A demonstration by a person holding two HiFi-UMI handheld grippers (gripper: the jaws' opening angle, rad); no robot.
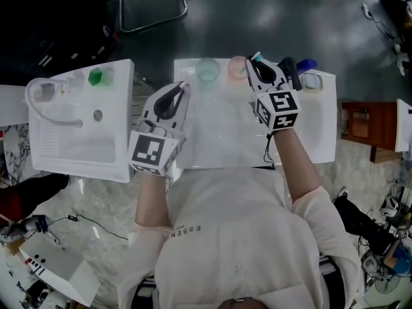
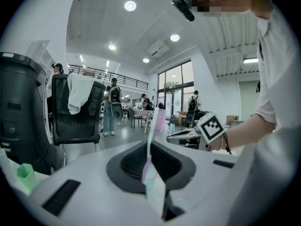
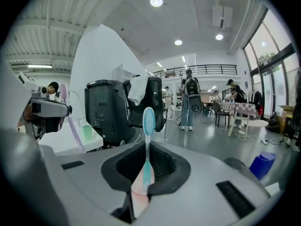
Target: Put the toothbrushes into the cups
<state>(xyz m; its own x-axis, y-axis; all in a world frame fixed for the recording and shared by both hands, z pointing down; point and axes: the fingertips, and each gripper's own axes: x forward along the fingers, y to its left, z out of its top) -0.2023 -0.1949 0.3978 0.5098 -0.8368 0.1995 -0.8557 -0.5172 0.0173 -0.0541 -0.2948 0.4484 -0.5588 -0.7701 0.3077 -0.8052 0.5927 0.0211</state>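
My left gripper (image 1: 178, 93) is shut on a pale purple toothbrush (image 2: 151, 145), whose pink head sticks up past the jaws. It hovers over the left part of the white basin top (image 1: 225, 134). My right gripper (image 1: 259, 65) is shut on a teal toothbrush (image 3: 147, 140), bristle head (image 1: 255, 57) up. It hangs close to the pink cup (image 1: 237, 66), with the translucent green cup (image 1: 208, 69) just to the left. Each gripper shows in the other's view: the left gripper (image 3: 47, 109) and the right gripper (image 2: 188, 134).
A blue cup (image 1: 306, 64) and a clear cup (image 1: 312, 81) stand at the basin's back right. A second white sink (image 1: 77, 127) with a faucet and a small green cup (image 1: 96, 76) lies to the left. A black office chair (image 2: 77, 112) stands behind.
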